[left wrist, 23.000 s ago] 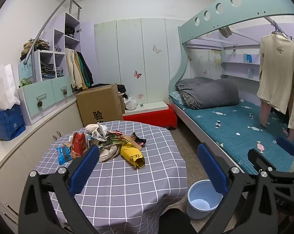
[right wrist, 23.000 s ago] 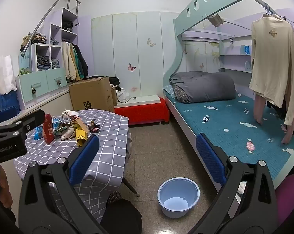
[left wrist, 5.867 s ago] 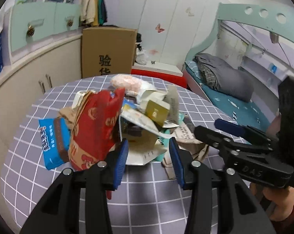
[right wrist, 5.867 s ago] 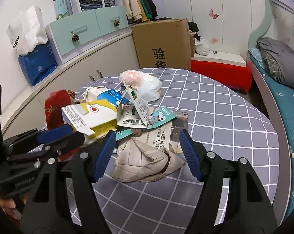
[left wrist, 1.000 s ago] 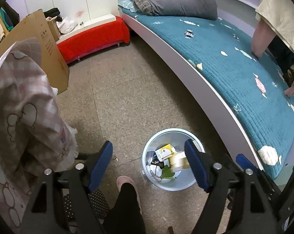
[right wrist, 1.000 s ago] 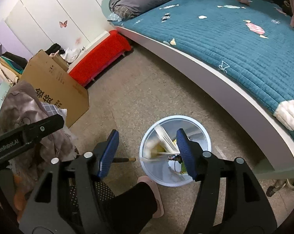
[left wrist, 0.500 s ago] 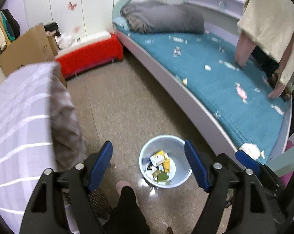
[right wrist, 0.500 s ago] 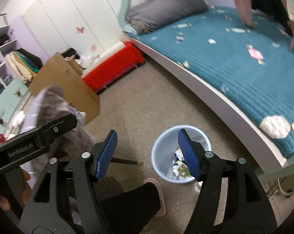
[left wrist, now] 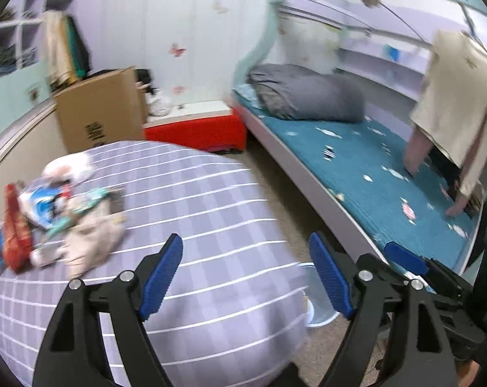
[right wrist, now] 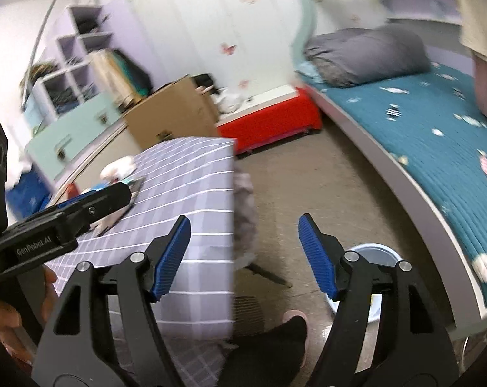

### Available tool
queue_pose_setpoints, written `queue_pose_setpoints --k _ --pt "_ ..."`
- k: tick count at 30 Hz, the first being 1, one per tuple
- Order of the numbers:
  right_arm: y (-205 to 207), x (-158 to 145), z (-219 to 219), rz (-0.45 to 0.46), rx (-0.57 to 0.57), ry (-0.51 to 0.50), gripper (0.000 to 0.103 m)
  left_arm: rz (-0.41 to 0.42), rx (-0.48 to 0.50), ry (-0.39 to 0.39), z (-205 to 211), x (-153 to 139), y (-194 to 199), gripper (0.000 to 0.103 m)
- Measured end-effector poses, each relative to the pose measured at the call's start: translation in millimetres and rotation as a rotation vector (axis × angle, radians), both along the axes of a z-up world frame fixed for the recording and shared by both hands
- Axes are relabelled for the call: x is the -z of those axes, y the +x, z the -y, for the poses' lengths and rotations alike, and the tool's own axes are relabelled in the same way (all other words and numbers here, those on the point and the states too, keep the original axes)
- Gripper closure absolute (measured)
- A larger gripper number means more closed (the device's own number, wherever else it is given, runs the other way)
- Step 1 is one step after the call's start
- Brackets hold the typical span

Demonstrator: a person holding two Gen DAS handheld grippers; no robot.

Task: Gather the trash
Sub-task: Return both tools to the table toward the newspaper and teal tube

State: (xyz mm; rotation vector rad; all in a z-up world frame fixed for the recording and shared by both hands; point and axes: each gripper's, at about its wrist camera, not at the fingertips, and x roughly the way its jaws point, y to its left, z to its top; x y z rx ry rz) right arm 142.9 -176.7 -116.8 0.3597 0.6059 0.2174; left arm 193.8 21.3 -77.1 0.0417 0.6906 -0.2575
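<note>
While both tongs (left wrist: 245,271) (right wrist: 244,254) gape empty, the trash pile (left wrist: 56,213) stretches across the table (left wrist: 211,213).

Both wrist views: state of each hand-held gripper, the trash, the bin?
Left hand-held gripper: open, nothing held.
Right hand-held gripper: open, nothing held.
Trash pile: on the table, uncollected.
Bin: upright on the floor, contents hidden.

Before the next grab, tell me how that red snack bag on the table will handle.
The red snack bag lies slumped among the trash pile, so it is probably thin, floppy and light. Its film may be slippery between the pads. It should crumple rather than break, though blur hides detail.
</note>
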Motion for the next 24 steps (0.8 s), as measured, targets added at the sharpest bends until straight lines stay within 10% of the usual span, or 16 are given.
queue_pose_setpoints --k 18,24 --pt "116.9 -4.4 -164.2 -0.116 -0.192 0.036 0.025 -0.128 -0.233 -0.030 -202.2 15.7 86.7 0.024" --pt "133.9 3.5 -187.7 -0.153 -0.224 0.027 0.025 -0.193 -0.194 0.011 -199.2 43.0 112.3 0.052"
